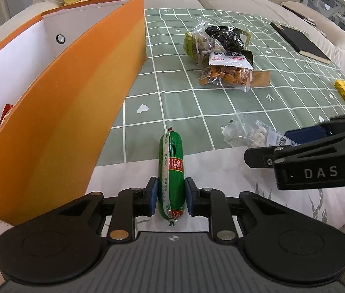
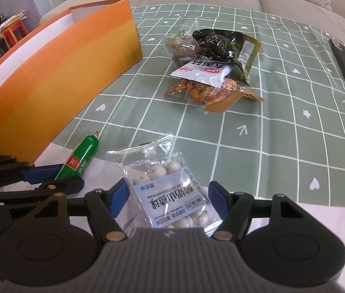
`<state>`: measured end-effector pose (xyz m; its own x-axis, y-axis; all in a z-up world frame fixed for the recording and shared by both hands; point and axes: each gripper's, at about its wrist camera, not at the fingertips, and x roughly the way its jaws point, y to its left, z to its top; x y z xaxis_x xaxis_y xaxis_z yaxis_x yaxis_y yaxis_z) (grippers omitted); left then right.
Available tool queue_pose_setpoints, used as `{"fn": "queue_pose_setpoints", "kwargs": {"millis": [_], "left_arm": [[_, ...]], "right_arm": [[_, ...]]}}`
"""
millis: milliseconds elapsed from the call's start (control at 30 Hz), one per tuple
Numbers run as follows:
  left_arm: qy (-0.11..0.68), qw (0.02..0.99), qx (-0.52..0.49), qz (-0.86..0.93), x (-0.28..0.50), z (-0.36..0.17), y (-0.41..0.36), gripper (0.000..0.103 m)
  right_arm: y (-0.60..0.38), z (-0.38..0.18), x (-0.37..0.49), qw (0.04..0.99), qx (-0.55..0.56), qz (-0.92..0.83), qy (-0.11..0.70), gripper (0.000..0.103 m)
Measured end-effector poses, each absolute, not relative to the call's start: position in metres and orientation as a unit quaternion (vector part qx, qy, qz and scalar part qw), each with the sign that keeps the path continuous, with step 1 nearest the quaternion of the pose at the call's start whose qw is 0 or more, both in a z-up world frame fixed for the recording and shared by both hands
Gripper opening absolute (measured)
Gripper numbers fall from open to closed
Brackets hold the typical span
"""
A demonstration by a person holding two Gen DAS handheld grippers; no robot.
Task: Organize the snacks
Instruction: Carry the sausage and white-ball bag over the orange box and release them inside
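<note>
The orange box (image 1: 57,112) stands just left of the left claw (image 1: 171,195), open at the top, its near wall rising beside the claw's left finger. A little red wrapping shows inside against the white lining, so a few snacks seem to be stowed already; most of the job looks still ahead.

Beyond both claws, well out on the green checked cloth (image 1: 282,92), lies a heap of packets (image 1: 223,56): a dark one on top, a white-labelled one under it, orange pieces in clear wrap at the near edge. None of these has been touched, by the look of it. A black book (image 1: 299,42) sits far off to the right of the heap, clear of any path to the box.

Between the right claw's (image 2: 170,195) blue pads lies a clear bag of white balls (image 2: 170,195). The pads stand on either side of it with gaps showing, so the claw is spread and not yet pinching.

The left claw is pressed onto the green sausage (image 1: 171,171), pads touching both its sides near the rear end, the sausage pointing straight ahead.

I judge the sausage goes into the box next; the box wall must be cleared, and the right claw sits close on that side.
</note>
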<state>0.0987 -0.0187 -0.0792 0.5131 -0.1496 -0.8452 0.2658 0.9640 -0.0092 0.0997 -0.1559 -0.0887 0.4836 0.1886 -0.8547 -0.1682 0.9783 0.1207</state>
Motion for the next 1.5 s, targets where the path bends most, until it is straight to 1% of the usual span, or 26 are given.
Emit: {"fn": "queue_pose_setpoints", "kwargs": {"millis": [133,333,600,867,1267,1500], "left_arm": [[0.465,0.875,0.057,-0.12,0.095,-0.073,-0.018,0.025],[0.44,0.888,0.045,-0.121,0.09,-0.051,-0.018,0.025],[0.404,0.908,0.019,-0.113,0.088,-0.015,-0.01,0.025],[0.384,0.918,-0.005,-0.099,0.094,0.015,0.006,0.025],[0.354,0.934,-0.026,-0.042,0.122,0.057,0.063,0.025],[0.37,0.928,-0.037,-0.016,0.149,0.063,0.106,0.025]], "right_arm": [[-0.16,-0.083,0.097,0.862,0.028,0.101,0.495,0.067],[-0.162,-0.067,0.091,0.872,0.034,0.102,0.477,0.067],[-0.156,-0.028,0.089,0.893,0.044,0.11,0.433,0.065],[-0.143,0.005,0.102,0.903,0.06,0.132,0.405,0.065],[-0.076,0.058,0.14,0.91,0.025,0.208,0.358,0.065],[-0.025,0.065,0.177,0.896,0.01,0.246,0.368,0.064]]}}
